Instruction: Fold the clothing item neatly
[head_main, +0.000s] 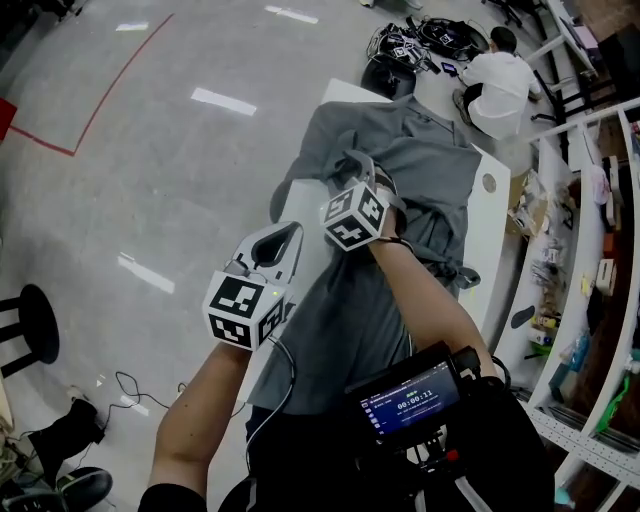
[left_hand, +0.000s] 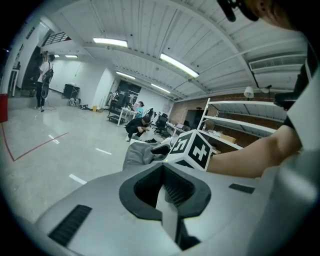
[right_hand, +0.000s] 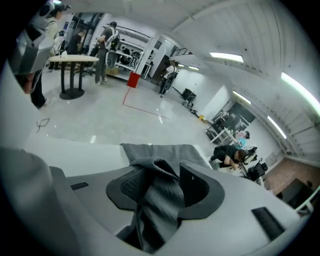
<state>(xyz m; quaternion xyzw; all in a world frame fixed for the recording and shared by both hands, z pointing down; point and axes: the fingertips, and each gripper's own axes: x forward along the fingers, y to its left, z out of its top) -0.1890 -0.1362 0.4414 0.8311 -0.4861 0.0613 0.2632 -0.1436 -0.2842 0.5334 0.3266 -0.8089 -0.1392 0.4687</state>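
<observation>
A grey shirt (head_main: 425, 165) lies lengthwise on a narrow white table (head_main: 493, 235). Over its middle, toward the left, my right gripper (head_main: 362, 166) points away from me. In the right gripper view its jaws (right_hand: 162, 176) stand apart with a raised fold of the grey cloth (right_hand: 159, 197) lying loosely between them; the flat shirt (right_hand: 155, 150) spreads beyond. At the table's left edge, by the shirt's side, my left gripper (head_main: 288, 234) sits shut. The left gripper view shows its jaws (left_hand: 164, 176) closed together with no cloth visible between them.
A person (head_main: 497, 78) crouches on the floor past the table's far end, beside a pile of cables (head_main: 420, 40). Shelving (head_main: 590, 250) runs along the right. A black stool (head_main: 27, 322) stands at the left. A device with a screen (head_main: 415, 397) hangs at my chest.
</observation>
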